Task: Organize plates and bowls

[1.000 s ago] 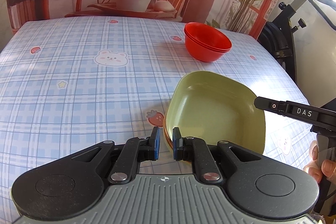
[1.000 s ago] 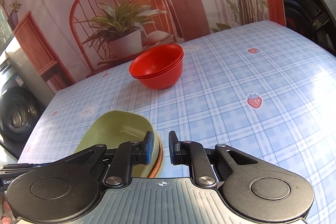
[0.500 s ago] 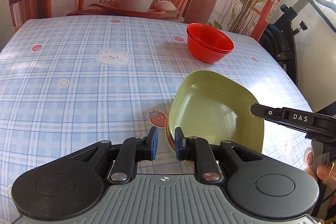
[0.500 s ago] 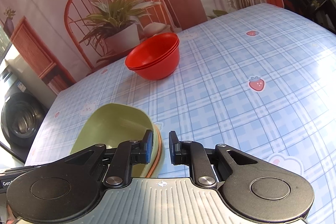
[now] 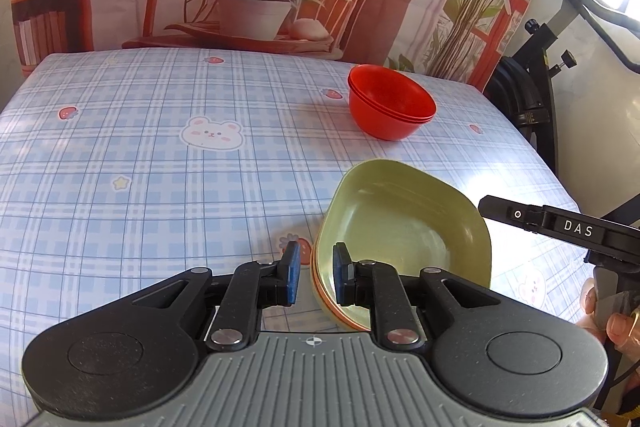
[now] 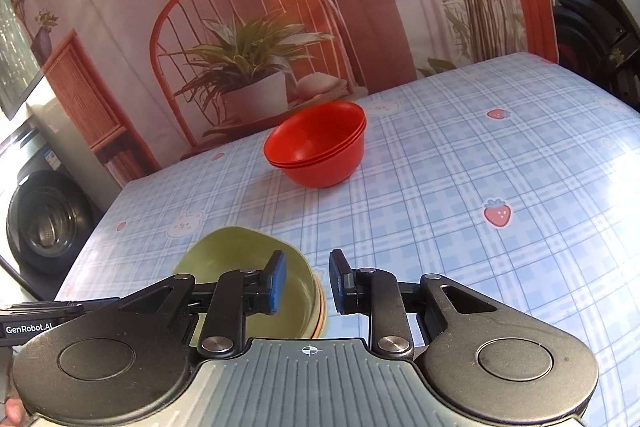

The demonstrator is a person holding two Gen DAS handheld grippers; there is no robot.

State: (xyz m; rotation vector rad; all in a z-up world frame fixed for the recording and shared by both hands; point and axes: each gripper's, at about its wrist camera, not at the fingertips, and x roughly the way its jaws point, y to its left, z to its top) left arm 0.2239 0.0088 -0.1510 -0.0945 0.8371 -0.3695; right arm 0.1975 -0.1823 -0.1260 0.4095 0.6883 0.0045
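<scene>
Beside green plate [image 5: 404, 227], left claw [image 5: 315, 277] open, level.

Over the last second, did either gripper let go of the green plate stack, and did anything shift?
Both did: the left gripper and right gripper have opened, their pads now clear of the green plate rim on each side. The plate stack and the red bowls stayed where they were on the table.

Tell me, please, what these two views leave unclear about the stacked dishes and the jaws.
- Green plate stack, left view: near rim hidden behind the left gripper; count unclear.
- Same stack, right view: the right gripper covers its near part.
- Red bowls: nested rims too thin to count.
- Jaw-to-rim contact: unclear.
</scene>
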